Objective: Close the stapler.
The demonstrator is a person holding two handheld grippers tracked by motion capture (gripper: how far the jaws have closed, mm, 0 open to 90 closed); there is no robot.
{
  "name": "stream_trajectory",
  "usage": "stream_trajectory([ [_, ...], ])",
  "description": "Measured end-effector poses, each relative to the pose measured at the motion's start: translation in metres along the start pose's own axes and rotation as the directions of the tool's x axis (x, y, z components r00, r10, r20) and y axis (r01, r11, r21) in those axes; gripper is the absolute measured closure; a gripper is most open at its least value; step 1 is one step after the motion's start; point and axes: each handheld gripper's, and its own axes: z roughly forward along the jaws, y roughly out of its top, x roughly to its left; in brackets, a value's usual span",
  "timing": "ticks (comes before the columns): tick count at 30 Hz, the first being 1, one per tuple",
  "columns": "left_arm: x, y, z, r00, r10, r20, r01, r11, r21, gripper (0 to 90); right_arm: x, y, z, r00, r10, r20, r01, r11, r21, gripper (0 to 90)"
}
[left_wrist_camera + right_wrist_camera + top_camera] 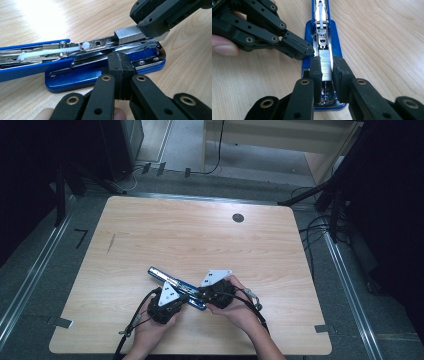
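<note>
The blue stapler [322, 32] lies open on the tabletop [200, 235]. The left gripper [121, 72], jaws fully closed (empty), pins its base; the right gripper [327, 70] pinches a staple strip [326, 66] over the channel. A tilted strip could jam or snap.

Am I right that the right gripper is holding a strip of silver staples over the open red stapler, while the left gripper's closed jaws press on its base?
Not quite: the open stapler is blue, not red, as the right gripper view shows. The rest holds: the right gripper clamps the strip of silver staples over the metal channel, and the left gripper rests its closed jaws on the blue base.
</note>
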Motion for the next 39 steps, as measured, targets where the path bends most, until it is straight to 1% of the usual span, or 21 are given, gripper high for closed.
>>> stream_trajectory([
  [6, 0.0, 0.0, 0.0, 1.0, 0.0, 0.0, 0.0, 1.0, 0.0, 90.0, 0.0004, -0.0001, -0.0012, 0.9998, -0.01, 0.018, 0.01, 1.0, 0.003, 79.6],
  [10, 0.0, 0.0, 0.0, 1.0, 0.0, 0.0, 0.0, 1.0, 0.0, 90.0, -0.0003, -0.0008, -0.0017, 0.9999, -0.011, 0.009, 0.011, 1.0, 0.002, 79.6],
  [19, -0.0001, 0.0, 0.0001, 1.0, -0.003, 0.0, 0.003, 1.0, -0.001, 90.0, 0.0002, -0.0001, -0.003, 0.9998, -0.013, 0.012, 0.012, 1.0, 0.009, 79.7],
  [24, -0.0001, 0.0, 0.0001, 1.0, -0.003, 0.0, 0.003, 1.0, -0.001, 90.0, 0.0014, 0.0013, -0.0041, 0.9998, -0.017, 0.005, 0.017, 1.0, 0.014, 79.6],
  [39, -0.0001, 0.0, 0.0001, 1.0, -0.004, 0.0, 0.004, 1.0, -0.002, 90.0, 0.0009, 0.0009, -0.0019, 1.0, -0.009, 0.002, 0.009, 1.0, 0.023, 79.7],
])
